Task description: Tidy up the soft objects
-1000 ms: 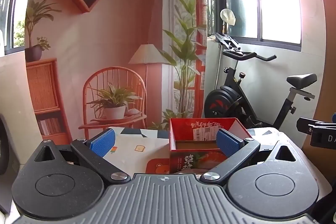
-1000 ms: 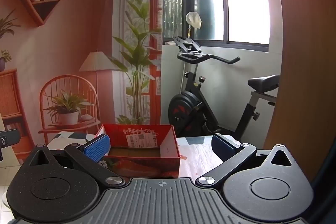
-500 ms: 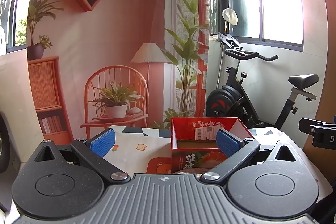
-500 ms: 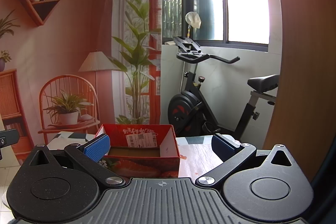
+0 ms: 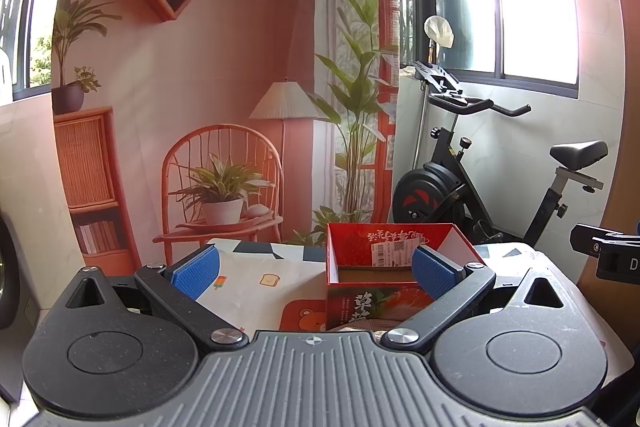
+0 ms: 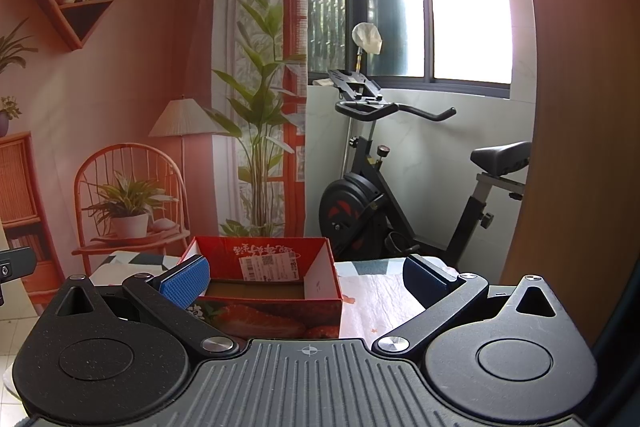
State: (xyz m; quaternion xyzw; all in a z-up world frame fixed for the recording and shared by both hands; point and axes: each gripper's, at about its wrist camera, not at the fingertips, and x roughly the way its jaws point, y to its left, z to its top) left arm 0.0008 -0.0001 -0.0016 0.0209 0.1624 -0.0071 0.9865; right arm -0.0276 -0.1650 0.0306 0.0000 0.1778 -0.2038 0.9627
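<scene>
1. Soft objects are barely in view: only a scrap of pale, patterned material point(image 5: 362, 325) peeks out just below the red box's front wall in the left wrist view, and what it is cannot be told. None shows inside the box

2. Red cardboard box point(image 5: 376, 301) stands open-topped on the table point(image 5: 248, 291), which wears a cloth printed with small cartoons. Its floor looks bare brown card in both views, with a white label on the far inner wall

3. Left gripper point(image 5: 316, 265) has its blue-padded jaws spread wide and holds nothing; its right pad point(image 5: 434, 271) overlaps the box's right corner in the picture, though whether it touches cannot be told

4. Right gripper point(image 6: 306, 277) is likewise spread wide and empty, with the box point(image 6: 276, 301) sitting towards its left pad point(image 6: 186, 279) and bare tablecloth between the jaws on the right

5. Compared with a second ago, the left wrist view has drifted slightly: the box sits a touch further right and lower in frame, and more of the wall shelf shows. The right wrist view is practically unchanged, and both grippers were just as open then

6. My reading is that nothing has been packed so far and both grippers are poised ahead of a first pick; the next move likely calls for tilting down to find the soft items lying near the box
</scene>
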